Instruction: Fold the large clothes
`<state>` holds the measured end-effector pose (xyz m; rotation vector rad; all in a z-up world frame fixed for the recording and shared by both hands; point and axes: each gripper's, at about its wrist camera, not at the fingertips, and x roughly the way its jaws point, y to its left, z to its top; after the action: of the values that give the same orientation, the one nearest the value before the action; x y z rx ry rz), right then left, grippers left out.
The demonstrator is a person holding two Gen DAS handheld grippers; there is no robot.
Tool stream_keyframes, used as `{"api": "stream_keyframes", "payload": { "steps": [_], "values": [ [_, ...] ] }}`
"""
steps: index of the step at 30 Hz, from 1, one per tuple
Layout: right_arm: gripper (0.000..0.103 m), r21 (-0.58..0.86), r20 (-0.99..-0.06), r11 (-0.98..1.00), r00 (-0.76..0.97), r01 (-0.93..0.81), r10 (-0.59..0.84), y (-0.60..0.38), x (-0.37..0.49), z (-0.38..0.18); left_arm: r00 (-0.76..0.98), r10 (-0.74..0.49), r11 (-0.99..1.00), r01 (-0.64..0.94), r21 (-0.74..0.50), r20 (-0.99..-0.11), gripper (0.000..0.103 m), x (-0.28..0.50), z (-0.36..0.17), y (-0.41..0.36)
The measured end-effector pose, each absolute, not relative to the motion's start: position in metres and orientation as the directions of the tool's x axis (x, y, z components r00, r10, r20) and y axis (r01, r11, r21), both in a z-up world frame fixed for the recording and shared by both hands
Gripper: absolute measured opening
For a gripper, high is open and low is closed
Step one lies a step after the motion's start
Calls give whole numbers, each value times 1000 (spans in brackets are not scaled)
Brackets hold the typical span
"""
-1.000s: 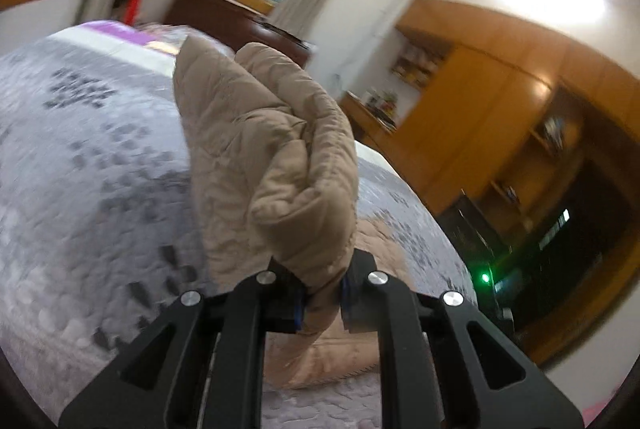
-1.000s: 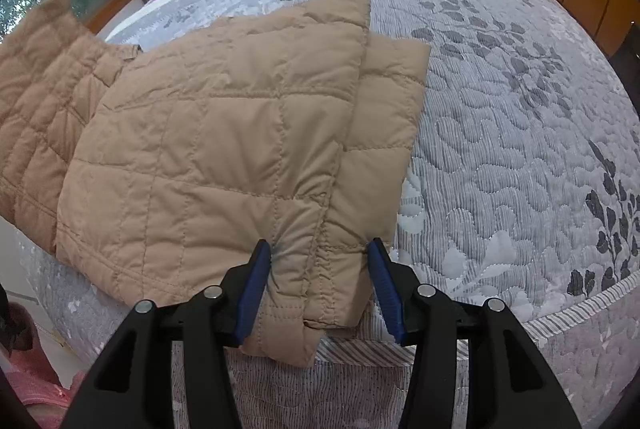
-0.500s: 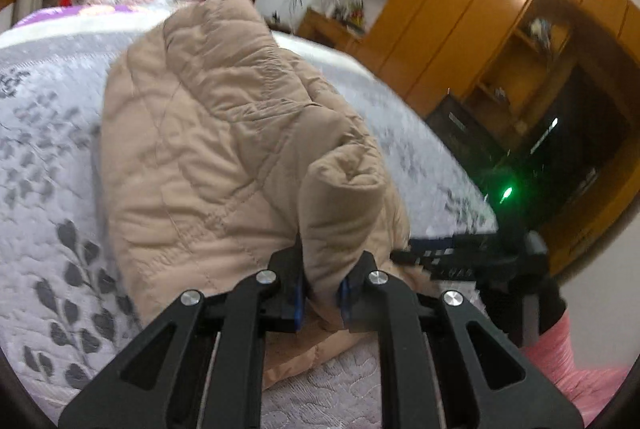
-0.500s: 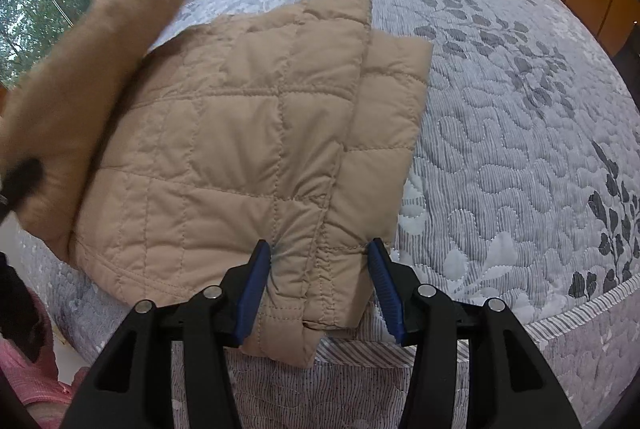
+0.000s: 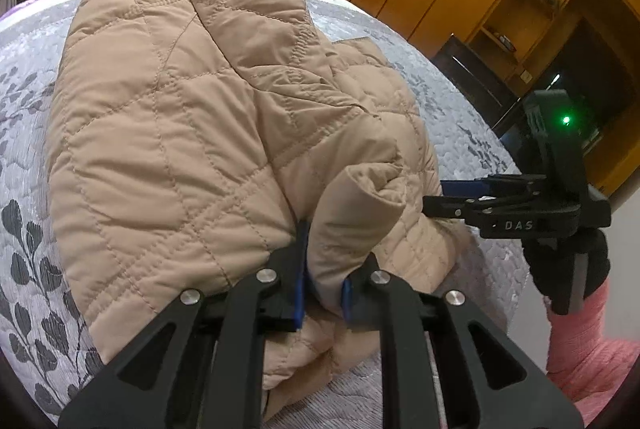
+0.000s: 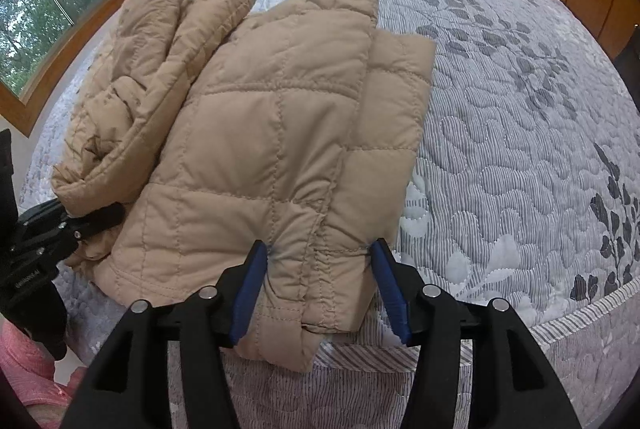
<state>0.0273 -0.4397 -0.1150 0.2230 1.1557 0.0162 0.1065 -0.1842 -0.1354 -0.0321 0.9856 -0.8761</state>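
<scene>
Left wrist view: the left gripper (image 5: 322, 283) is laying a pinched roll of the tan quilted jacket (image 5: 168, 133) over the body, so the fold is nearly landed. The right gripper (image 6: 320, 281), jaws just widening, is loosely straddling the puffy hem beneath it on the leaf-patterned bedspread (image 6: 520, 133).

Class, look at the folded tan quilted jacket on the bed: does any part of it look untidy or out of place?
Yes. The quilted jacket lies fairly flat, but its left part is bunched and rumpled on top, not smoothed, with the left gripper shut on it. The hem corner overhangs the bed's edge.
</scene>
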Motion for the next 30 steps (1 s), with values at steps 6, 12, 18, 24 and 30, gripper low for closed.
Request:
{"api": "stream_keyframes", "payload": {
  "steps": [6, 12, 18, 24, 30],
  "values": [
    [55, 190, -907, 975, 400, 119, 128, -444, 26, -111, 233, -680, 662, 601, -447, -695, 17, 108, -123, -171],
    [55, 155, -895, 979, 439, 133, 82, -451, 17, -82, 140, -767, 581, 566, -585, -626, 46, 100, -87, -141],
    [57, 180, -860, 981, 495, 71, 122, -444, 23, -35, 285, -693, 700, 483, -526, -662, 46, 115, -54, -95],
    [70, 302, -858, 953, 430, -19, 281, -409, 62, -12, 407, -467, 873, 350, -339, -785, 44, 151, -59, -86],
    [80, 378, -860, 925, 352, -50, 370, -381, 92, -13, 421, -392, 910, 309, -277, -818, 44, 170, -70, -91]
  ]
}}
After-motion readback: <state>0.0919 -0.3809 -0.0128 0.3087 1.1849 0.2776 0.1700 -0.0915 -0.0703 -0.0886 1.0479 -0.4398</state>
